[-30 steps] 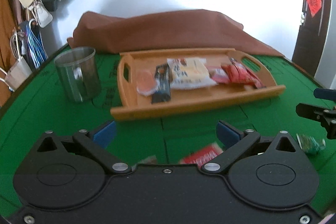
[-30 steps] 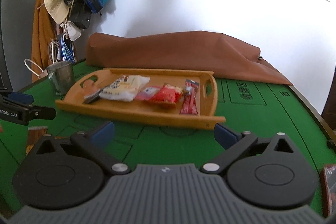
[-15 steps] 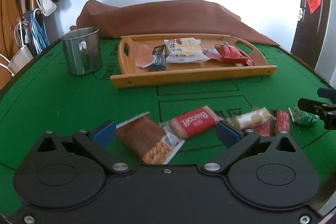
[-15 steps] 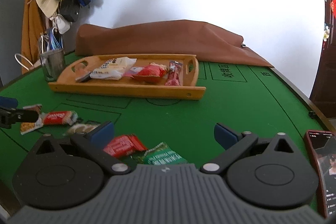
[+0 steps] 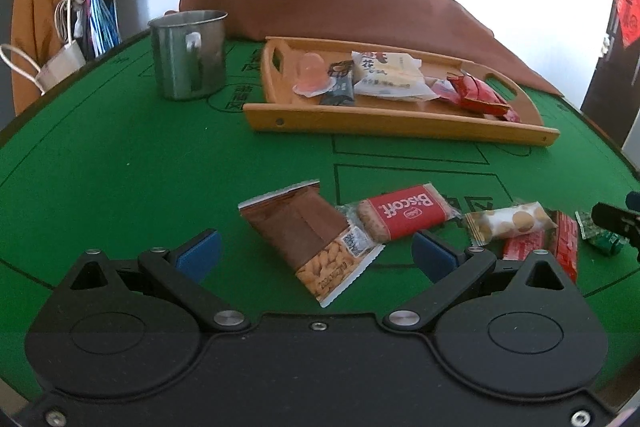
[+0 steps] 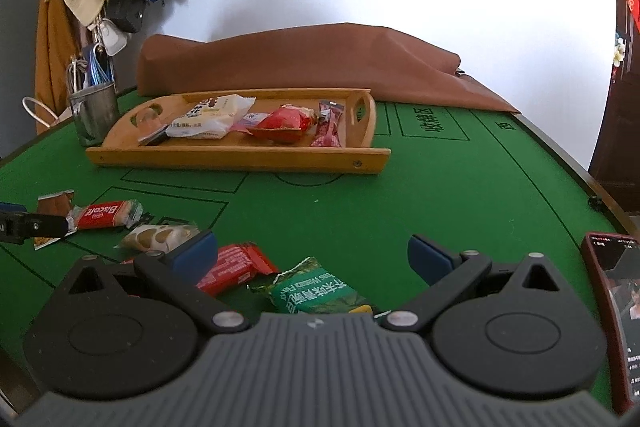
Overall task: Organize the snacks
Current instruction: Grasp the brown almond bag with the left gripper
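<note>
Snacks lie partly hidden behind both grippers' spread jaws.

Left hand-held gripper and right hand-held gripper, both spread wide, low, empty.

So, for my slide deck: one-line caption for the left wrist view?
Open left gripper over brown nut packet and Biscoff; wooden tray beyond.

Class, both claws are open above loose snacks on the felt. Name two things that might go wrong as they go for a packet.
The left claw might pinch the Biscoff along with the overlapping brown packet. The right claw might knock the phone near the table's edge.
</note>
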`<state>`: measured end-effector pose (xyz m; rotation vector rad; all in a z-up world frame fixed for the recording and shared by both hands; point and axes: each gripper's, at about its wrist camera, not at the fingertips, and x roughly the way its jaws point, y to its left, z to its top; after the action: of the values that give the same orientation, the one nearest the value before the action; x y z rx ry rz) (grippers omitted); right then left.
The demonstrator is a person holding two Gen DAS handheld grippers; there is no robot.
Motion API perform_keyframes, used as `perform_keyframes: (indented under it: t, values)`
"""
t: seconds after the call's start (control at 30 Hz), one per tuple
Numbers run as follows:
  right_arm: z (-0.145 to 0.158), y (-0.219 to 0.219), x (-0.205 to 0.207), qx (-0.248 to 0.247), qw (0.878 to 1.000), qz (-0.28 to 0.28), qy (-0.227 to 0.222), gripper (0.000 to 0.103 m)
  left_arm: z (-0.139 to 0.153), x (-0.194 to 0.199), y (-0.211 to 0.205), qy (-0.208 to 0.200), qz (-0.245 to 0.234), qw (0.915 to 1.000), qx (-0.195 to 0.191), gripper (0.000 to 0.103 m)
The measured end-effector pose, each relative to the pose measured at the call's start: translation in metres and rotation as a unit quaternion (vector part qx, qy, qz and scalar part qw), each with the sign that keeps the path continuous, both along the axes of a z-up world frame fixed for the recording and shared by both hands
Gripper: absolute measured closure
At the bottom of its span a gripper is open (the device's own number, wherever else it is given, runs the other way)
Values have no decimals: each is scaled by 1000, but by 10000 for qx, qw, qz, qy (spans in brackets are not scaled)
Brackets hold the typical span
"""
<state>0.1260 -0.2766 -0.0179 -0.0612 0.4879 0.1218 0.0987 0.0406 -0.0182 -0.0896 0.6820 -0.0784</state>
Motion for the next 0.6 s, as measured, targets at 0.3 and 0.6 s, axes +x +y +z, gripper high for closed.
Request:
perform_keyframes:
  t: [0.3, 0.6]
  values:
    - [-4, 3, 12, -338, 9955, -441, 772, 0, -1, 10, 1, 188, 52, 9998, -53, 1]
    - [-7, 0, 11, -161, 9940, -346, 1022, 3, -4, 22, -8, 309, -76, 9995, 82, 5]
